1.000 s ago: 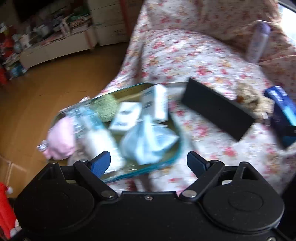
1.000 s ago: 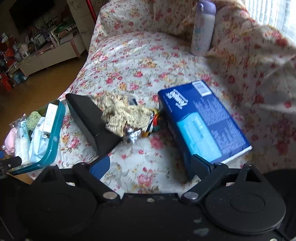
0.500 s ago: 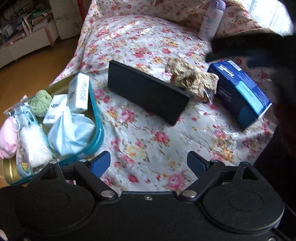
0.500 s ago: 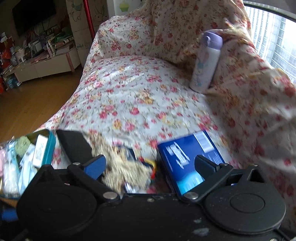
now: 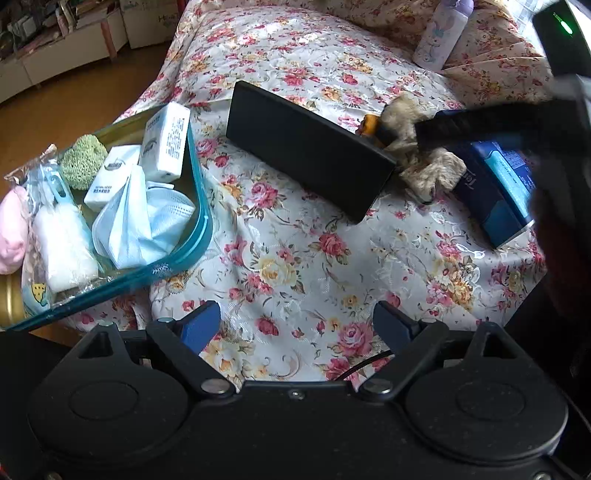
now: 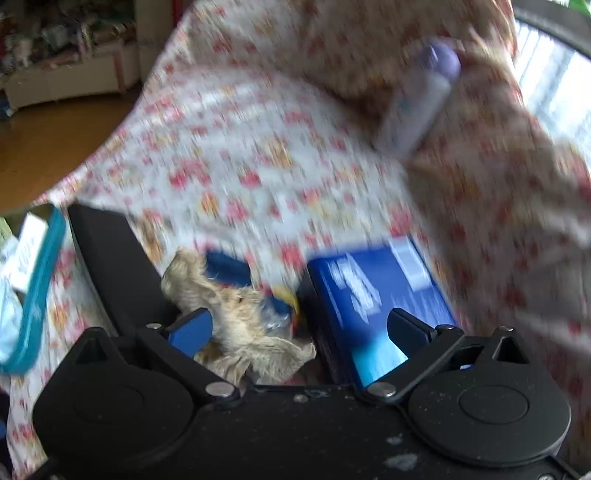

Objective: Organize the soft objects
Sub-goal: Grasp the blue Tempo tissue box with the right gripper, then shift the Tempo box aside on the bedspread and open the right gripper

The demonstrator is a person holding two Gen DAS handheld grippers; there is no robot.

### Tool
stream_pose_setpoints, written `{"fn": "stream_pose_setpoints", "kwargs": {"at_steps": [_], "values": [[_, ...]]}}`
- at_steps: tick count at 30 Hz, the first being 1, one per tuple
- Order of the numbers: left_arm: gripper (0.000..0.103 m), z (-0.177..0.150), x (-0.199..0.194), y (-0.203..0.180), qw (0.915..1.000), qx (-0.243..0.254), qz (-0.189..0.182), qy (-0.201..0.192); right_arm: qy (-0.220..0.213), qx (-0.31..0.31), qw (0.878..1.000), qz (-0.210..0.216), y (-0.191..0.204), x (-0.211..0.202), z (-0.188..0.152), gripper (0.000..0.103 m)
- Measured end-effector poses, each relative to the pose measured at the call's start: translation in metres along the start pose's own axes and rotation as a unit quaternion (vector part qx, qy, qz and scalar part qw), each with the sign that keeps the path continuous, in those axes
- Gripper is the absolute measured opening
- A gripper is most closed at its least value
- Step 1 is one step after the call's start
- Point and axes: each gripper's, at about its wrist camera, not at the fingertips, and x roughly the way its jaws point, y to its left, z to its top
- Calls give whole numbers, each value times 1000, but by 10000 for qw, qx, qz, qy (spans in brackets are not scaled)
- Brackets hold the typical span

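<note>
Right wrist view, tissue box (image 6: 373, 291) nearer (blurred), right gripper (image 6: 297, 326) fingers wider

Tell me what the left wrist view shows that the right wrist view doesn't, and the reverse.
Left wrist only: the tray's contents, namely the pale blue masks, green sponge, pink soft item, and the open left tool over bare cover. Right wrist only: the right tool, open, jaws just widened, over the fuzzy beige item. Both: teal tray, black case, blue tissue pack, purple bottle.
</note>
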Motion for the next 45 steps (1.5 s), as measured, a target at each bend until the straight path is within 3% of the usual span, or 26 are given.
{"fn": "stream_pose_setpoints", "kwargs": {"at_steps": [5,8,11,18,25,34,41,45], "values": [[87,0,3,-1,10000,-4,-19,46,570,256,9974,352,-13,-9,-15,100],[87,0,2,-1,10000,-20,-44,46,283,414,9974,512,-20,-26,-15,100],[87,0,4,-2,9999,-26,-67,84,-87,460,9984,330,-24,-33,-5,100],[87,0,-1,-5,9999,-21,-111,48,125,559,9984,-9,-34,-12,15,99],[86,12,1,-16,9997,21,-246,58,-121,100,9999,-55,-49,-13,20,99],[86,37,15,-50,9980,-129,-562,271,-553,172,9977,348,-69,-11,29,99],[86,55,32,-80,9961,-430,-680,355,-520,533,9945,734,-84,3,28,99],[86,63,42,-93,9962,-581,-551,331,-404,871,9916,869,-96,15,29,100]]}}
